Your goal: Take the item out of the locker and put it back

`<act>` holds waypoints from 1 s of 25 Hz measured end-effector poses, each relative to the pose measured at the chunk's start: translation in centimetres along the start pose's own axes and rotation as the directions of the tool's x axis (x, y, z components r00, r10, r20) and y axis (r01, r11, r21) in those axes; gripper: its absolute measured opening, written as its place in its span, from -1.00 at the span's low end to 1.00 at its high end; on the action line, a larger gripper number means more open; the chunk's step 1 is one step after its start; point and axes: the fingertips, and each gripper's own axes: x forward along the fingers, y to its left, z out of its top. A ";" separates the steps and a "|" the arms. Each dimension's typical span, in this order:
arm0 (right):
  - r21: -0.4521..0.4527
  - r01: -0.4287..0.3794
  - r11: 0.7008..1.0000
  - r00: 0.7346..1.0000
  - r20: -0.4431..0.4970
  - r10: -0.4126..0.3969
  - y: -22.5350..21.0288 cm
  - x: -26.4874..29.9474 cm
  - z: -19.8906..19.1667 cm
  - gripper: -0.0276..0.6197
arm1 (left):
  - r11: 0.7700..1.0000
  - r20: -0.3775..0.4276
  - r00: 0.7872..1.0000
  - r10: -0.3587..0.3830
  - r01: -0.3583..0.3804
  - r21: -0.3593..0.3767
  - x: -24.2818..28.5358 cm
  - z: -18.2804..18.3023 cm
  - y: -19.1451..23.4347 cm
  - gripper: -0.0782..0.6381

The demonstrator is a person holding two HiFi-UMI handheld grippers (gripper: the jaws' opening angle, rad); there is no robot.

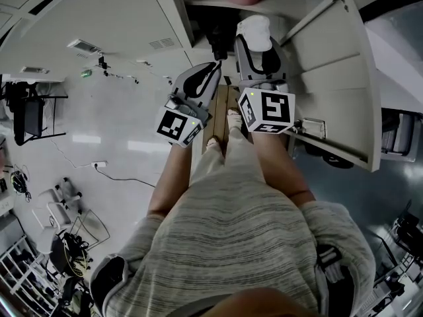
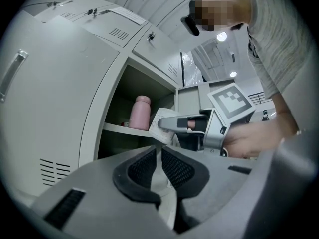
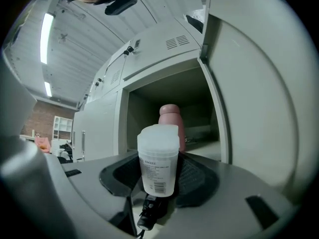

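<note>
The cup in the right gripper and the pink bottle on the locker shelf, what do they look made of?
Cup: probably translucent plastic, frosted finish; light shows through its walls, and it bears a printed label. Pink bottle: opaque, matte-looking; coated metal or plastic, I cannot tell which.

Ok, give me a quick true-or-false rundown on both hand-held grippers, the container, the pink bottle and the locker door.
1. The right hand-held gripper grips a translucent white container. True.
2. The left hand-held gripper stands wide open. False: its jaws are together, with nothing between them.
3. A pink bottle stands upright inside the locker. True.
4. The locker door is closed. False: it is swung open, beside the right hand-held gripper.
</note>
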 end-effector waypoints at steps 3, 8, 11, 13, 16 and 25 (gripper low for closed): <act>0.015 0.018 1.000 0.999 -0.043 -0.017 -0.7 0.5 -2.0 -0.28 | 1.000 -0.008 1.000 0.007 -0.007 -0.003 -0.1 -0.3 0.2 -0.68; 0.000 0.051 0.999 0.992 -0.118 -0.050 -1.8 1.9 -5.5 -0.28 | 1.000 -0.025 0.999 0.021 -0.021 -0.010 -0.3 -1.0 0.9 -0.68; -0.007 0.069 0.998 0.985 -0.159 -0.069 -2.5 2.6 -7.5 -0.28 | 0.999 -0.034 0.999 0.026 -0.027 -0.017 -0.3 -1.5 1.1 -0.68; -0.021 0.077 0.997 0.979 -0.186 -0.080 -3.0 3.1 -9.0 -0.28 | 0.999 -0.038 0.999 0.025 -0.026 -0.021 -0.1 -1.8 1.2 -0.68; -0.044 0.089 0.995 0.965 -0.243 -0.097 -3.8 3.8 -12.0 -0.28 | 0.999 -0.045 0.999 0.019 -0.020 -0.027 0.3 -2.2 1.1 -0.68; -0.042 0.135 0.990 0.917 -0.374 -0.141 -5.5 4.7 -18.3 -0.28 | 0.999 -0.041 0.999 0.025 -0.026 -0.044 0.9 -2.5 1.5 -0.68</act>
